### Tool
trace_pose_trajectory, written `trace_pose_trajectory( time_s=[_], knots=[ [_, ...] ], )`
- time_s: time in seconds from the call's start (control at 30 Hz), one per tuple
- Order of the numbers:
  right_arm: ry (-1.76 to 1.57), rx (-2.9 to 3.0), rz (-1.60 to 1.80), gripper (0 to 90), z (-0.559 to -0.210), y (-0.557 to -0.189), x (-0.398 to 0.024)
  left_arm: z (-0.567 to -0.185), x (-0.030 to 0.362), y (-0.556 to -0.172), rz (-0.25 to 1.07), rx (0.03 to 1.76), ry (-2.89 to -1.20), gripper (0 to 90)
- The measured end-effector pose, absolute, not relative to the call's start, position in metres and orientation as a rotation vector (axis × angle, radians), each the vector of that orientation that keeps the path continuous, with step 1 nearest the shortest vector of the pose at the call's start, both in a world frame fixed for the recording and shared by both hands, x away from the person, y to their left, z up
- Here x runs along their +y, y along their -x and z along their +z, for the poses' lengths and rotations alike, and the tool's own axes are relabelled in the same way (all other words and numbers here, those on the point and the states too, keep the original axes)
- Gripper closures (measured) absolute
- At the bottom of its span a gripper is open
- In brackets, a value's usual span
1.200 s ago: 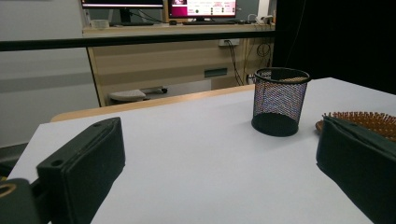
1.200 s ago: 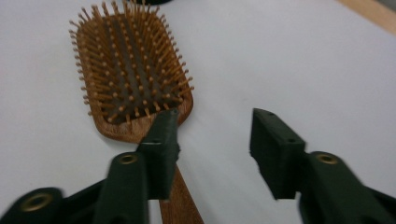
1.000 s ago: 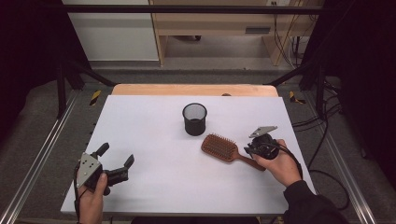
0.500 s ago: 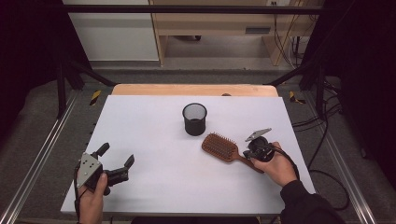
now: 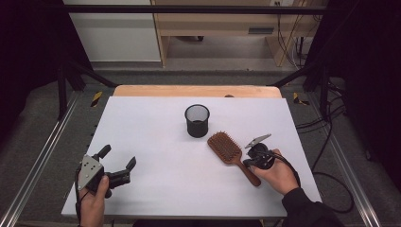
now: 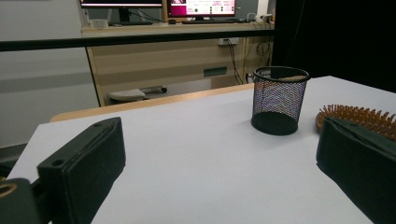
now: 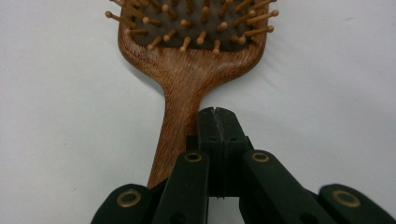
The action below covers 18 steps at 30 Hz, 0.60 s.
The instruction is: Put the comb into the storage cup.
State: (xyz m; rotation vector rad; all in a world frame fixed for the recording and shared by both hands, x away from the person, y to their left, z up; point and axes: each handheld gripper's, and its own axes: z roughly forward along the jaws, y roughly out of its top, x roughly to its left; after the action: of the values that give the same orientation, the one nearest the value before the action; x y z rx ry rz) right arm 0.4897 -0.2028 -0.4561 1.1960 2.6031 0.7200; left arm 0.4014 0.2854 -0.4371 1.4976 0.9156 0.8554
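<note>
Now hairbrush (image 7: 189, 70) handle beside, under closed fingers (image 7: 218, 135).

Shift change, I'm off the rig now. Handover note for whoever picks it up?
Left gripper: open, empty, resting at the table's front left.
Right gripper: jaws shut pad to pad, nothing between them, tips beside the hairbrush handle.
Hairbrush: flat on the table, bristles up, just right of the mesh cup, which stands upright and looks empty.
Done: right gripper is at the handle.
Left: no grip yet; likely reopen, take the handle, lift it, probably into the cup.
</note>
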Motion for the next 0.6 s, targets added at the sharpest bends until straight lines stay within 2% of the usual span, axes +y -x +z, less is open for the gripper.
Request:
trace_pose_trajectory(
  time_s=[0.1,0.17,0.43,0.5,0.53,0.57,0.6],
  knots=[
    [-1.218,2.564,0.764,89.1,-0.45,-0.488,-0.206,-0.437,0.285,-0.401,0.856,0.916,-1.498,1.4],
    [-1.222,2.534,0.804,82.8,-0.443,-0.486,-0.206,-0.437,0.285,-0.401,0.856,0.916,-1.498,1.4],
    [-1.195,2.487,0.855,35.9,-0.425,-0.478,-0.195,-0.437,0.285,-0.401,0.854,0.914,-1.495,1.4],
    [-1.201,2.5,0.834,33.6,-0.426,-0.478,-0.192,-0.437,0.285,-0.401,0.854,0.914,-1.495,1.4],
    [-1.197,2.499,0.821,31.1,-0.427,-0.478,-0.191,-0.437,0.285,-0.401,0.853,0.914,-1.495,1.4],
    [-1.185,2.502,0.805,23.3,-0.429,-0.479,-0.188,-0.437,0.285,-0.401,0.855,0.913,-1.495,1.4],
    [-1.185,2.502,0.805,23.3,-0.429,-0.479,-0.188,-0.437,0.286,-0.401,0.856,0.912,-1.494,1.4]
  ],
)
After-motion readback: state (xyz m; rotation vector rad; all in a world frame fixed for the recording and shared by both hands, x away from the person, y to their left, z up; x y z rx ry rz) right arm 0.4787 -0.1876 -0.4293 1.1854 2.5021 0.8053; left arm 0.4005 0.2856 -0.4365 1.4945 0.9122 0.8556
